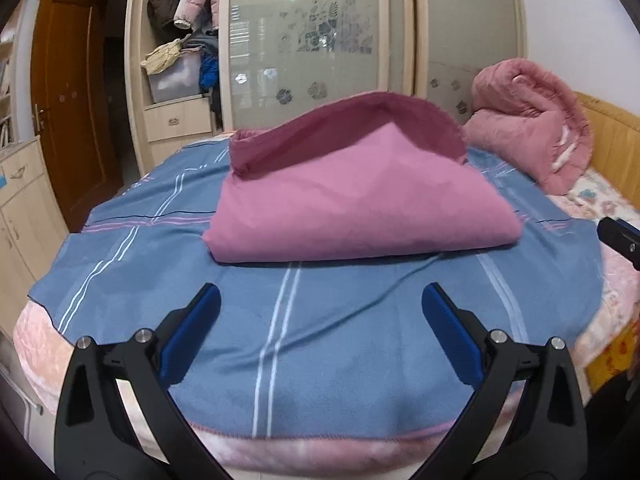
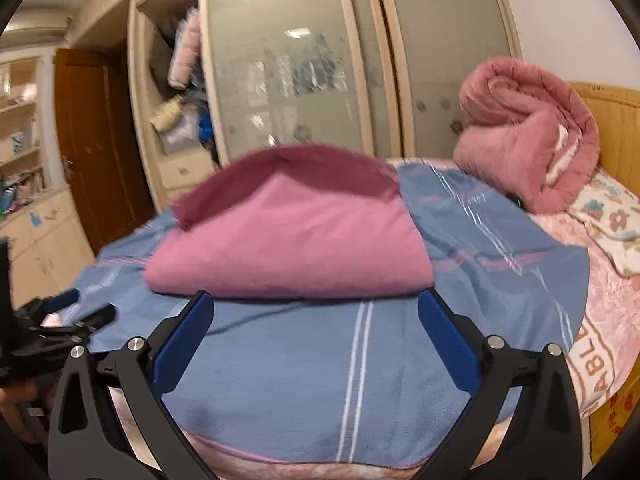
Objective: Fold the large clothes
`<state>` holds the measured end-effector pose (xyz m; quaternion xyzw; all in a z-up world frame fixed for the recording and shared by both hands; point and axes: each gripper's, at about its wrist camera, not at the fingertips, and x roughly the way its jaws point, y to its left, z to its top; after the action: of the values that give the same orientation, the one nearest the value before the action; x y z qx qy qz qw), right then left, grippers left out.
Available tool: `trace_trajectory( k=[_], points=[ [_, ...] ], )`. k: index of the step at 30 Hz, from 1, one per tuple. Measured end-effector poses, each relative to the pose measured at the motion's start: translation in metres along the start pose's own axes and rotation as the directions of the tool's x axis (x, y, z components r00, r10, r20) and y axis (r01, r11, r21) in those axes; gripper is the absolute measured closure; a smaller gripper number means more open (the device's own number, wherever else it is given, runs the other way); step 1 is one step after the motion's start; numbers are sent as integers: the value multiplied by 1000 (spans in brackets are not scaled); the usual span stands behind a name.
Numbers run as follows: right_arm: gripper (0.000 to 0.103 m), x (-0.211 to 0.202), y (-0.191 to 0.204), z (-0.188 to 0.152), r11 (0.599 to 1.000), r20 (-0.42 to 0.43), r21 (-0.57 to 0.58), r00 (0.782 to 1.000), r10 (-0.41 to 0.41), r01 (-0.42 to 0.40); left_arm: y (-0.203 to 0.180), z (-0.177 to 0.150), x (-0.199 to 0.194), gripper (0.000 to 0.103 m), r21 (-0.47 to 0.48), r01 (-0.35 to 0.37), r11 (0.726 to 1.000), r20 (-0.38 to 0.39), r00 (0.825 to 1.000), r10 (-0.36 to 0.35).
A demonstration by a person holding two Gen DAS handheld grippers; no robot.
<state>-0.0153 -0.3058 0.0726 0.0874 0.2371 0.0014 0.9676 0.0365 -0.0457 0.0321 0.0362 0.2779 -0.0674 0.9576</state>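
Observation:
A large pink cloth (image 1: 360,204) lies folded in a thick bundle on the blue striped blanket (image 1: 320,340); its darker upper flap arches up at the back. It also shows in the right wrist view (image 2: 288,244). My left gripper (image 1: 320,300) is open and empty, a short way in front of the bundle's near fold. My right gripper (image 2: 314,304) is open and empty, its fingertips close to the bundle's near edge. The left gripper also shows at the left edge of the right wrist view (image 2: 76,308).
A rolled pink quilt (image 1: 532,120) sits at the bed's far right by the wooden headboard (image 1: 616,136). A floral pillow (image 2: 608,216) lies beside it. A wardrobe with glass sliding doors (image 1: 304,48) and a brown door (image 1: 68,112) stand behind the bed.

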Motion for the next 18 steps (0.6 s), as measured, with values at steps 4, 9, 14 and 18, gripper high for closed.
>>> trace_trajectory(
  k=[4,9,14,18],
  points=[
    [1,32,-2,11,1000,-16,-14,1000,-5,5,-8,14,39,2,21,2,1000,-35,999,-1],
    [1,109,-8,34,1000,-104,17,995,13,-11,-15,52,100,2,22,15,1000,-96,995,-13],
    [1,181,-7,60,999,-107,54,994,15,-10,-24,89,176,2,21,10,1000,-141,990,-7],
    [1,237,-2,63,998,-80,65,997,-10,15,-28,100,232,2,13,15,1000,-136,991,-13]
  ],
)
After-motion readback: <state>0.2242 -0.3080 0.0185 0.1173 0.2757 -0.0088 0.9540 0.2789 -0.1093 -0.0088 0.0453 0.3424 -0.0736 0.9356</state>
